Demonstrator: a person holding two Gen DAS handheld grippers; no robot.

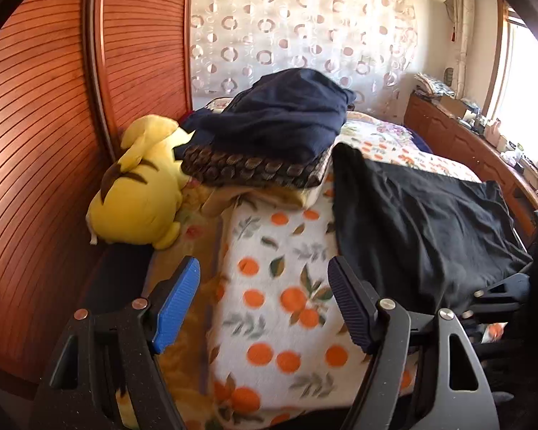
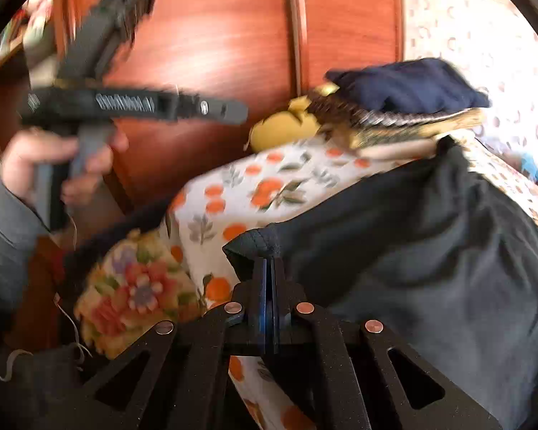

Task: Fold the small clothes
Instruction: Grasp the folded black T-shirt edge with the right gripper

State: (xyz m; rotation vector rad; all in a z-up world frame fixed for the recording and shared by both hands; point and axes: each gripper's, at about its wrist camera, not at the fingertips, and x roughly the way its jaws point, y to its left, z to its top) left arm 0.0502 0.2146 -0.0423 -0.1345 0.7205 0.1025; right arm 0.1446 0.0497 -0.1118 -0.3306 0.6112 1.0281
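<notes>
Black garment point(image 1: 423, 222) lies spread on the orange-print blanket point(image 1: 269, 286) of the bed, toward the bed's right side in the left wrist view, with its near corner pinched in the right claw point(image 2: 268, 268). That claw's jaws are clamped together on the hemmed corner of the cloth. The left claw point(image 1: 263, 301) stands wide with nothing between its jaws, hovering over bare blanket just beside the garment's left edge; in the right wrist view a hand point(image 2: 53, 165) carries it, blurred.

As a judgement, the grip looks thin — only the very tip of the corner sits between the pads, so a quick pull could let the fabric slip out and the fold fall crooked. With one corner held and the other free, the cloth may drag and bunch instead of turning over flat. The soft blanket could also ruck up under it. A pile of folded clothes point(image 1: 269, 136) sits at the far end of the bed, touching the garment's far corner, and a wide sweep might knock it.

Count: one black garment, two claws, one yellow plush toy point(image 1: 136, 197) beside the wooden wardrobe point(image 1: 53, 107), one pile holding at least a navy piece on a patterned one.
</notes>
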